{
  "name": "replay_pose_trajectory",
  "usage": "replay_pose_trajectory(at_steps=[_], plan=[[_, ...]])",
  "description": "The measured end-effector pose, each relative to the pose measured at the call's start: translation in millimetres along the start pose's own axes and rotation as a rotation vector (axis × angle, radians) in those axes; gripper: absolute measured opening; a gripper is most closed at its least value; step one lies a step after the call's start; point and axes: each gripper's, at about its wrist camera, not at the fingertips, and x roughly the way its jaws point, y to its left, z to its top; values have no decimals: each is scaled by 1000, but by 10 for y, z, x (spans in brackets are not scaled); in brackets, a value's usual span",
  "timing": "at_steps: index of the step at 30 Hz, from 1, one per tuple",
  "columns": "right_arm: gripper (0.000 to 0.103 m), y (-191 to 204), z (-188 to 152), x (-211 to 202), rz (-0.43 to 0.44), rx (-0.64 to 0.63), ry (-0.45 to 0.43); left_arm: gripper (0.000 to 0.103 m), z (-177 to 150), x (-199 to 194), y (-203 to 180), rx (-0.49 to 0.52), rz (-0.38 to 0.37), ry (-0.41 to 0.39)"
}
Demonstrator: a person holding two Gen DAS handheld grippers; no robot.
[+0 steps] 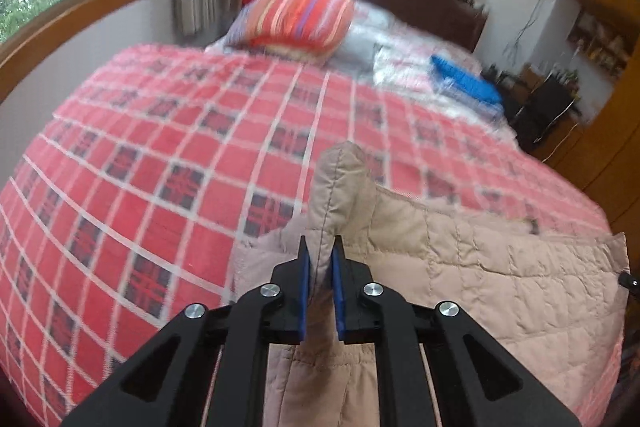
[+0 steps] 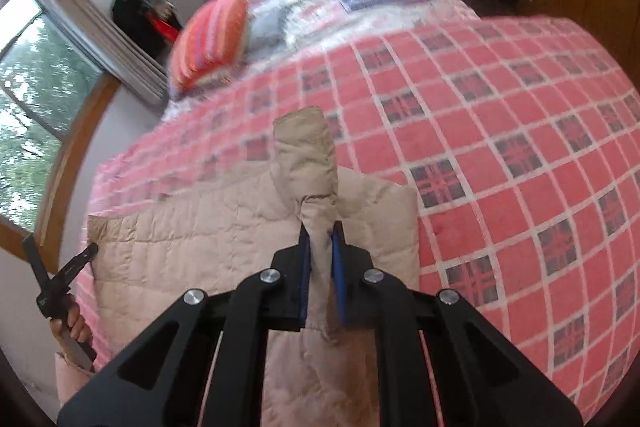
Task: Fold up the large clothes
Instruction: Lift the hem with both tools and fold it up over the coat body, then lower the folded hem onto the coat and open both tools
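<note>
Beige quilted fabric fills the near foreground of both wrist views: the left gripper [image 1: 320, 247] has its blue-padded fingers [image 1: 305, 267] closed on a raised pinch of the quilted jacket [image 1: 460, 259], and the right gripper [image 2: 321, 233] is likewise clamped on a bunched fold of the same garment.

By size, the bed [image 2: 520, 131] comes first, covered by a red checked bedspread [image 1: 160, 155]. The jacket lies on it at the near edge, spread fairly flat between the two grips, with each pinched part standing up above the fingers. Beyond it, towards the headboard, the bedspread is bare. A striped pillow [image 1: 296, 19] sits at the head of the bed on the window side, and a folded blue item [image 1: 464, 83] rests near the opposite head corner.

As for progress, the folding looks early or midway at most. The garment is gripped at two points and partly lifted, but no finished compact fold shows. Whether a first fold is already in cannot be told from these views. Bringing the held parts over and flattening the jacket seems to remain.
</note>
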Motion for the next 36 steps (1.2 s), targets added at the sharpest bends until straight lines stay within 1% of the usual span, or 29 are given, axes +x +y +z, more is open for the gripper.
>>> replay_pose_trajectory(at_steps=[3, 7, 8, 9, 10, 11, 12, 13, 14, 15, 17, 18, 21, 22, 23, 24, 25, 26, 27, 28, 29, 30, 31, 32, 33, 34, 35, 36], plan=[[9, -103, -36, 222, -23, 22, 30, 14, -66, 214, 0, 11, 46, 37], [12, -229, -97, 435, -26, 50, 69, 21, -144, 239, 36, 11, 49, 47], [16, -229, -115, 445, -28, 49, 72, 23, -147, 218, 56, 7, 44, 50], [18, -216, -129, 431, -32, 44, 73, 31, -139, 190, 81, 3, 46, 54], [20, -209, -135, 387, -39, 41, 66, 35, -120, 168, 102, -3, 48, 54], [29, -215, -138, 338, -34, 44, 54, 40, -119, 78, 152, -13, 38, 50], [41, -219, -156, 229, -18, 45, 31, 46, -116, -9, 198, -22, 12, 45], [47, -203, -163, 132, -10, 43, 15, 50, -122, -95, 215, -29, -8, 43], [47, -201, -196, 24, -5, 32, 0, 58, -157, -224, 290, -41, -36, 36], [47, -203, -223, -38, 4, 21, -4, 61, -189, -306, 335, -46, -42, 35], [47, -220, -366, -208, 32, 1, -3, 61, -338, -490, 430, -35, -58, 43], [47, -230, -480, -270, 55, -11, 13, 62, -437, -560, 460, -20, -64, 52], [47, -251, -776, -346, 89, -47, 49, 65, -758, -689, 518, 21, -71, 72], [47, -252, -912, -349, 73, -64, 63, 65, -907, -703, 540, 30, -73, 88], [47, -258, -1015, -350, 65, -73, 76, 65, -978, -704, 548, 30, -82, 100], [47, -264, -1110, -334, 70, -81, 91, 65, -1118, -702, 563, 26, -122, 122], [47, -278, -1222, -304, 82, -77, 107, 65, -1185, -708, 567, 23, -149, 130], [47, -290, -1298, -275, 89, -67, 116, 65, -1281, -731, 559, 20, -191, 126], [46, -306, -1355, -255, 106, -57, 121, 63, -1335, -754, 539, 22, -215, 115], [38, -314, -1386, -247, 120, -51, 122, 63, -1368, -768, 518, 25, -226, 110], [34, -323, -1416, -241, 140, -41, 123, 61, -1407, -769, 477, 27, -235, 111], [31, -323, -1434, -254, 137, -38, 116, 49, -1424, -756, 456, 24, -237, 121], [29, -317, -1437, -268, 142, -40, 111, 43, -1440, -737, 426, 21, -248, 137], [24, -304, -1446, -302, 153, -43, 104, 38, -1451, -725, 405, 17, -248, 148], [19, -290, -1464, -344, 156, -43, 97, 34, -1454, -728, 390, 12, -231, 143], [17, -292, -1485, -370, 156, -46, 97, 32, -1448, -737, 382, 16, -225, 136], [15, -288, -1487, -390, 154, -50, 99, 27, -1434, -738, 397, 16, -223, 132], [14, -275, -1497, -401, 149, -59, 101, 25, -1426, -729, 422, 9, -231, 136]])
